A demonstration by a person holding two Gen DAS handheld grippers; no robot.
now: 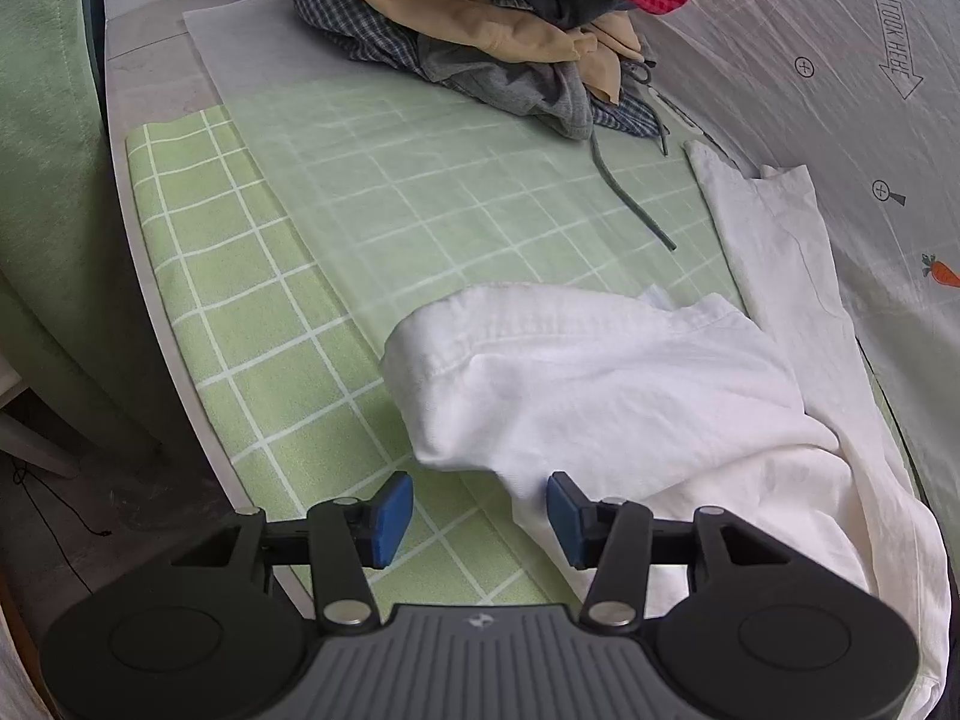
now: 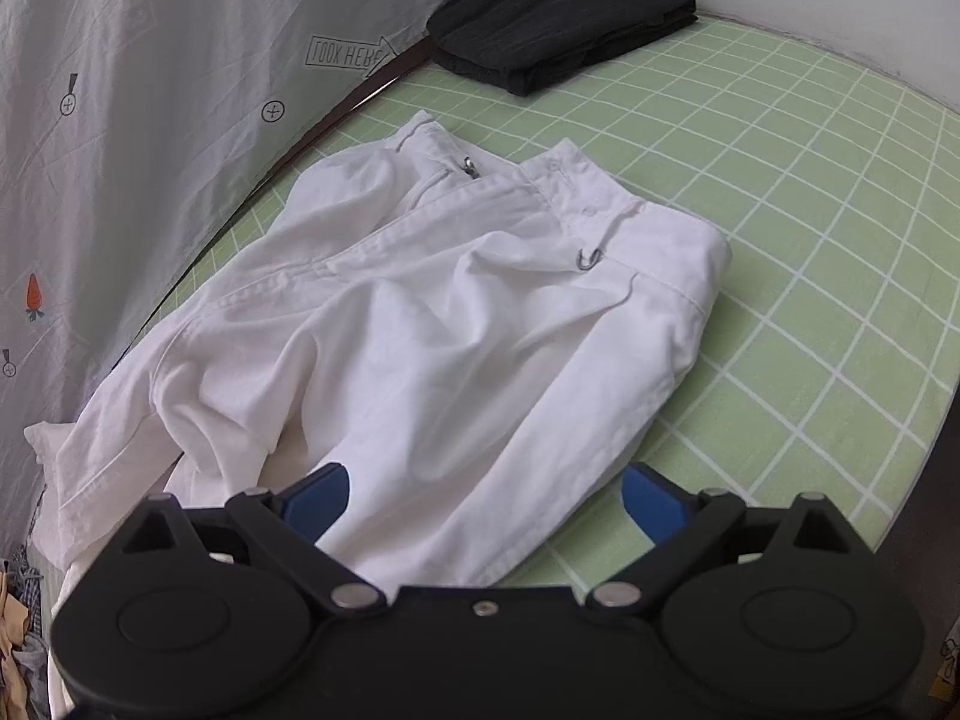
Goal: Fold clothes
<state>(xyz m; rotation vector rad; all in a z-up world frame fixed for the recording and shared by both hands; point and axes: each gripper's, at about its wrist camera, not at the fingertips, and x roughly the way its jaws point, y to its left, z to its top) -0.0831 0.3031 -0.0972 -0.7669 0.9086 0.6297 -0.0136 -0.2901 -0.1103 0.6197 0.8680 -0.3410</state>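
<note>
White trousers (image 2: 432,324) lie spread on the green checked table cover (image 2: 810,228), waistband toward the far side with a metal hook showing. In the left wrist view the same white trousers (image 1: 600,384) lie with a folded-over leg hem toward the middle. My left gripper (image 1: 480,516) is open just above the cloth's near edge, its blue pads (image 1: 393,513) holding nothing. Over the trousers' near part hovers my right gripper (image 2: 486,501), open wide, with white cloth lying under and between its fingers but not pinched.
A heap of unfolded clothes (image 1: 498,18) sits at the far end, with a dark cord (image 1: 630,198) trailing from it. A folded black garment (image 2: 558,18) lies at the far edge. A grey carrot-print sheet (image 2: 120,138) runs along one side. The table edge (image 1: 162,324) drops off at left.
</note>
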